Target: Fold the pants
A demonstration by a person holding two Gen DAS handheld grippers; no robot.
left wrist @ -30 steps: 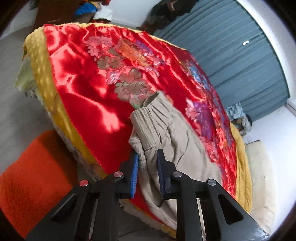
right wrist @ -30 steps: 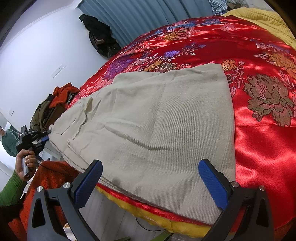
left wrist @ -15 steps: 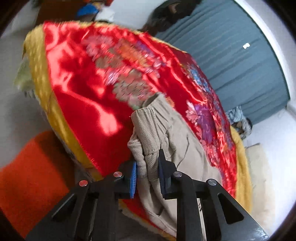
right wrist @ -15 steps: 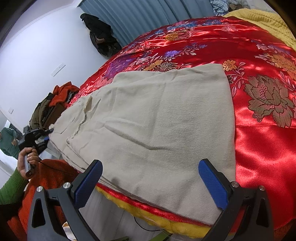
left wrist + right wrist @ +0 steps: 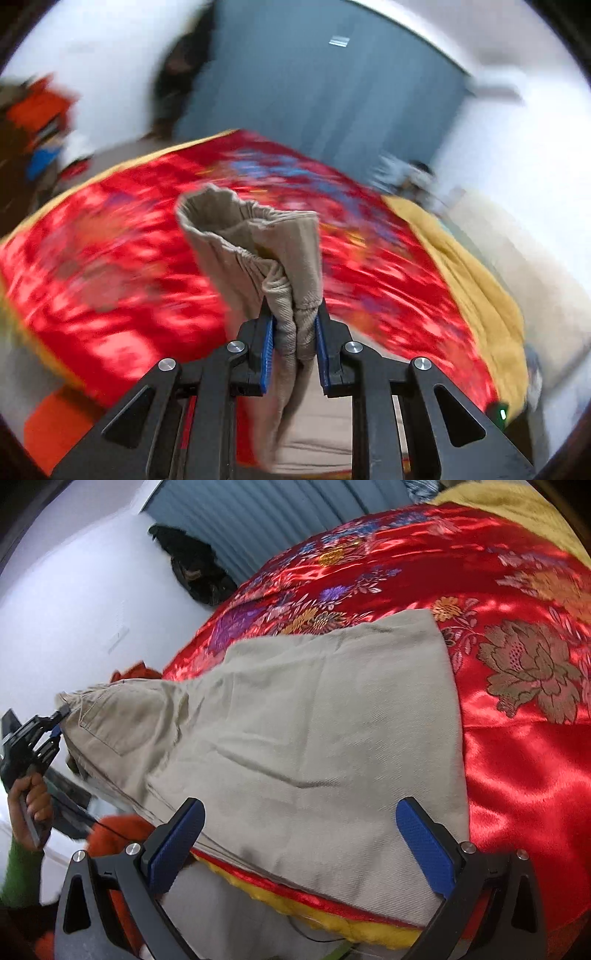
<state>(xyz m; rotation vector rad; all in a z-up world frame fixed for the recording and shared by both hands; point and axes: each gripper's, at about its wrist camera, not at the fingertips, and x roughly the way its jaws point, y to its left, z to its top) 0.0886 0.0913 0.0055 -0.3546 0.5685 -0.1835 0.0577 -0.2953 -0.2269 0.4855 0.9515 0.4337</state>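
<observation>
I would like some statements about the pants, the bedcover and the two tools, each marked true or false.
1. The left tool grips the waistband of the pants. True.
2. The right tool is shut on the pants. False: its jaws stand wide open and grip nothing.
3. The pants lie on a red flowered bedcover. True.
4. The pants are blue. False: they are beige.
5. A hand in a green sleeve holds the left tool. True.
</observation>
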